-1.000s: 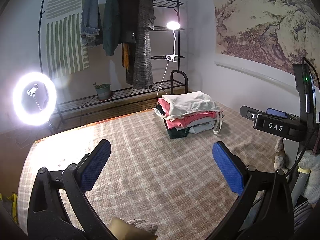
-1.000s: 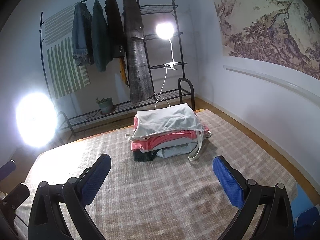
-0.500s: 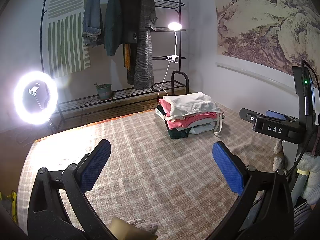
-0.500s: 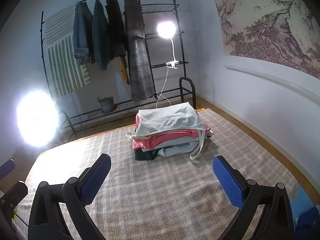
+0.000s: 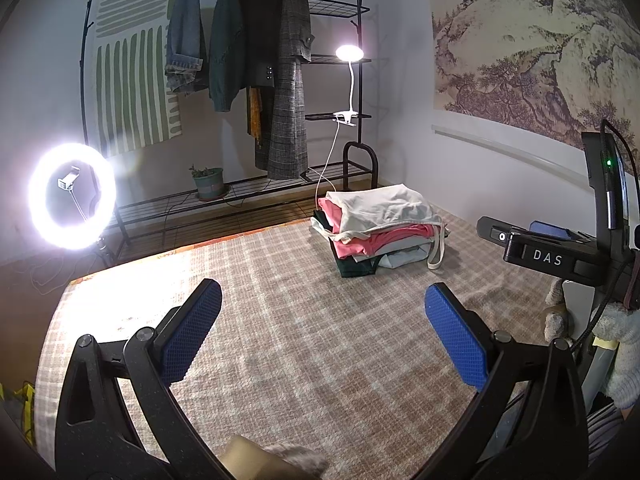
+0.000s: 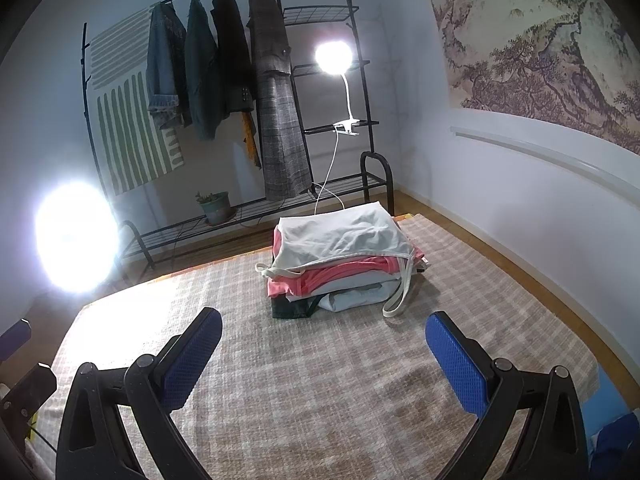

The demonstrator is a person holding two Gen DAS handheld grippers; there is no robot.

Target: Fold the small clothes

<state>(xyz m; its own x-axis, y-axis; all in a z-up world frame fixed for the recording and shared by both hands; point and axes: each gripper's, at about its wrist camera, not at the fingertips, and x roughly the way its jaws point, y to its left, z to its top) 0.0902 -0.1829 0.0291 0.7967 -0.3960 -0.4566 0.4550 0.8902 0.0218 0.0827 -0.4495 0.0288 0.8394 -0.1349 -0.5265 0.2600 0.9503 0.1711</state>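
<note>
A stack of folded small clothes [image 5: 380, 232] lies at the far side of the plaid-covered table [image 5: 304, 344]; a white top with loose straps is uppermost, pink, pale and dark green pieces under it. The stack also shows in the right wrist view [image 6: 340, 260]. My left gripper [image 5: 322, 320] is open and empty, above the cloth well short of the stack. My right gripper [image 6: 322, 350] is open and empty, closer to the stack, facing it. The right gripper's body [image 5: 560, 256] shows at the right edge of the left wrist view.
A black clothes rack [image 5: 256, 80] with hanging jackets stands behind the table. A ring light [image 5: 72, 196] glares at the left, a clip lamp [image 5: 349, 54] on the rack. A potted plant [image 5: 208, 182] sits on the rack's low shelf. White wall runs along the right.
Both grippers have drifted slightly; the view has shifted a little, with the stack sitting a bit lower in the right wrist view. Both stay open and empty.
</note>
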